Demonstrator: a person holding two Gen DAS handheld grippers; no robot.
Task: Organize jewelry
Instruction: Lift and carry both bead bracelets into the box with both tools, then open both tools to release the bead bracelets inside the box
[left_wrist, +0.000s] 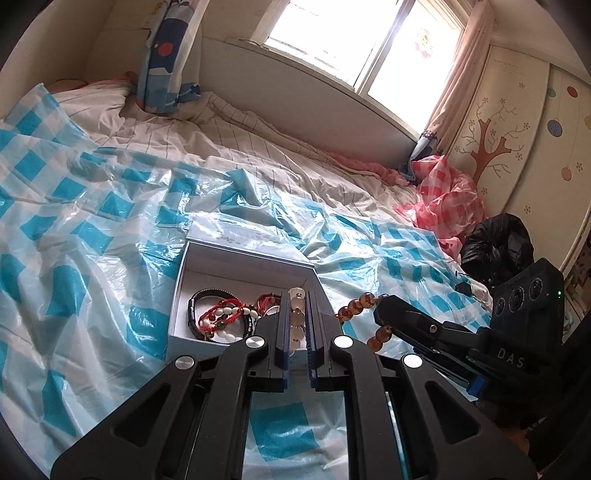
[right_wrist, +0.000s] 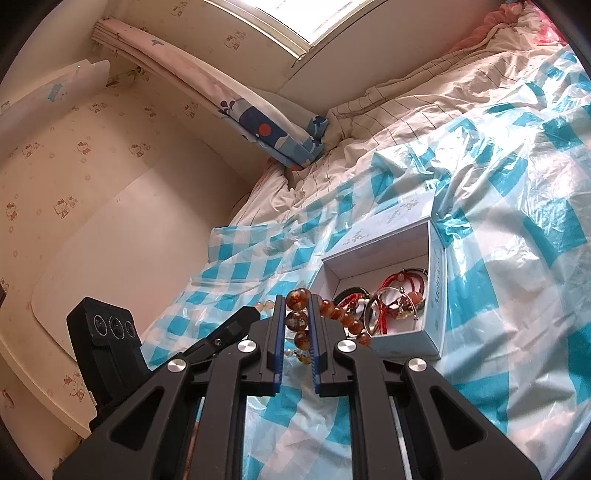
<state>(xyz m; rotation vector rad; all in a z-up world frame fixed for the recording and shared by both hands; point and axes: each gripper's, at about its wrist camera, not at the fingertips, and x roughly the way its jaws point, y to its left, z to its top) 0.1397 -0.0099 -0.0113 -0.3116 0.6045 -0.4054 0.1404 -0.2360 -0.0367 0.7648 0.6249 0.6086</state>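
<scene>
An open white box (left_wrist: 192, 273) (right_wrist: 434, 258) lies on the bed and holds several bracelets: a black band (left_wrist: 201, 295), a red cord bracelet with white beads (left_wrist: 221, 315) and red bangles (right_wrist: 402, 291). My left gripper (left_wrist: 297, 295) is shut on a pale pink bead bracelet (left_wrist: 296, 314) above the box's near right corner. My right gripper (right_wrist: 297, 299) is shut on an amber bead bracelet (right_wrist: 297, 319) (left_wrist: 356, 308), held just outside the box's near edge. In the left wrist view the right gripper (left_wrist: 380, 300) comes in from the right with the amber beads hanging from its tip.
A blue-and-white checked plastic sheet (left_wrist: 74, 229) (right_wrist: 517, 295) covers the rumpled bedding. The box lid (left_wrist: 236, 234) lies behind the box. A pink checked bag (left_wrist: 443, 199) and a black bag (left_wrist: 495, 243) sit at the bed's right edge. The window wall (left_wrist: 295, 92) runs along the far side.
</scene>
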